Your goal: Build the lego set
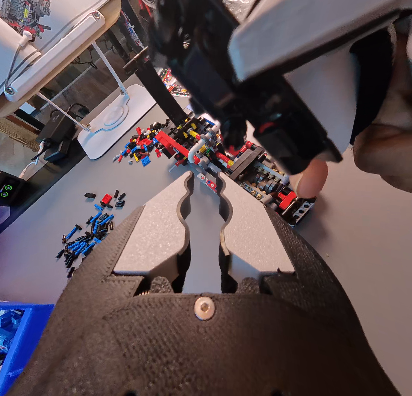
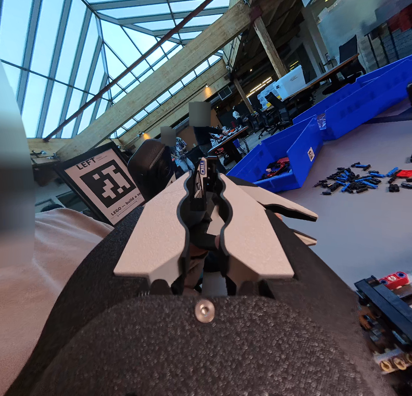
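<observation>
The partly built lego model [image 1: 223, 153], black, red and grey, lies on the grey table [image 1: 356, 251] just beyond my left gripper [image 1: 205, 175], which is open and empty with its tips close to the model's near edge. My right gripper [image 2: 205, 175] is shut on a black lego part [image 2: 200, 184] with stickers and holds it raised, pointing away from the table. In the left wrist view that gripper's grey finger [image 1: 312, 28] and the blurred black part [image 1: 211, 73] hang over the model. A thumb [image 1: 310, 178] rests on the model. The model's edge shows in the right wrist view [image 2: 383, 307].
A heap of blue and black pins [image 1: 89, 231] lies left of the model and shows in the right wrist view [image 2: 352, 180]. A mixed pile of small pieces [image 1: 142, 144] and a white lamp base [image 1: 116, 117] lie beyond. Blue bins [image 2: 289, 160] stand at the table's edge. The gap from one gripper's tips to the other's is roughly 12 cm.
</observation>
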